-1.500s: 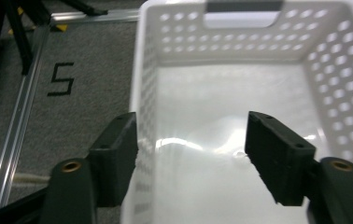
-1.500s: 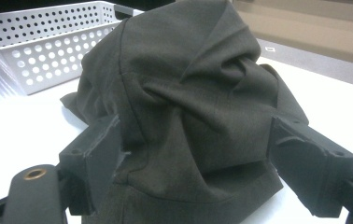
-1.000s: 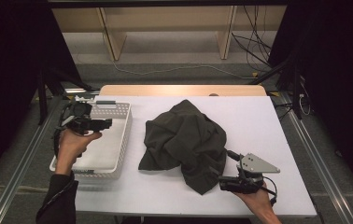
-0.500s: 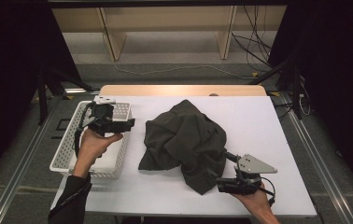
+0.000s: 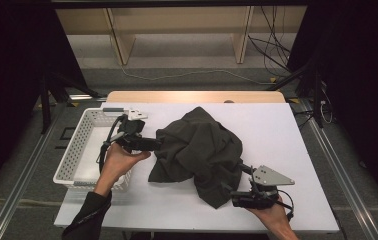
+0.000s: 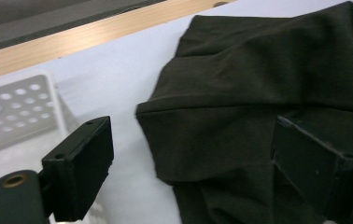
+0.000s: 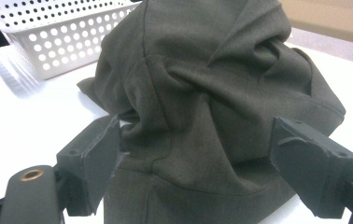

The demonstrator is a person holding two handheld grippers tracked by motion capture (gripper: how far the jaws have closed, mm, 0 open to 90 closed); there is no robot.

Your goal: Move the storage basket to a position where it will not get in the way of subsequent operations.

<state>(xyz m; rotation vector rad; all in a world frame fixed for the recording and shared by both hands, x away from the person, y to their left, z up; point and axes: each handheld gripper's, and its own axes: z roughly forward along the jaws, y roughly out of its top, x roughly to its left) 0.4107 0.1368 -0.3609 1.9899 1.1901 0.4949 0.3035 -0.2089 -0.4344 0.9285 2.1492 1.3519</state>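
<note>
A crumpled dark olive-grey garment (image 5: 197,150) lies heaped at the centre of the high view on the white surface (image 5: 287,135), its lowest fold trailing toward the lower middle of the frame. The left gripper (image 5: 152,145), held in the person's left hand (image 5: 119,162), sits left of centre, its tip at the garment's left edge; behind it, at the left of the frame, stands a white perforated basket (image 5: 77,150). In the left gripper view the jaws stand wide open: one jaw is at the lower left over bare surface and a corner of the basket (image 6: 16,112), the other at the lower right in front of the cloth, and the garment's (image 6: 258,93) hemmed edge lies between them, not pinched. The right gripper (image 5: 234,192), topped by a grey three-cornered plate, rests in the right hand (image 5: 272,215) at the lower right of the high view, against the garment's lower fold. In the right gripper view its jaws are also spread wide, with the garment (image 7: 212,93) bunched between them and the basket (image 7: 53,32) at the upper left. No writing or label can be read anywhere.
</note>
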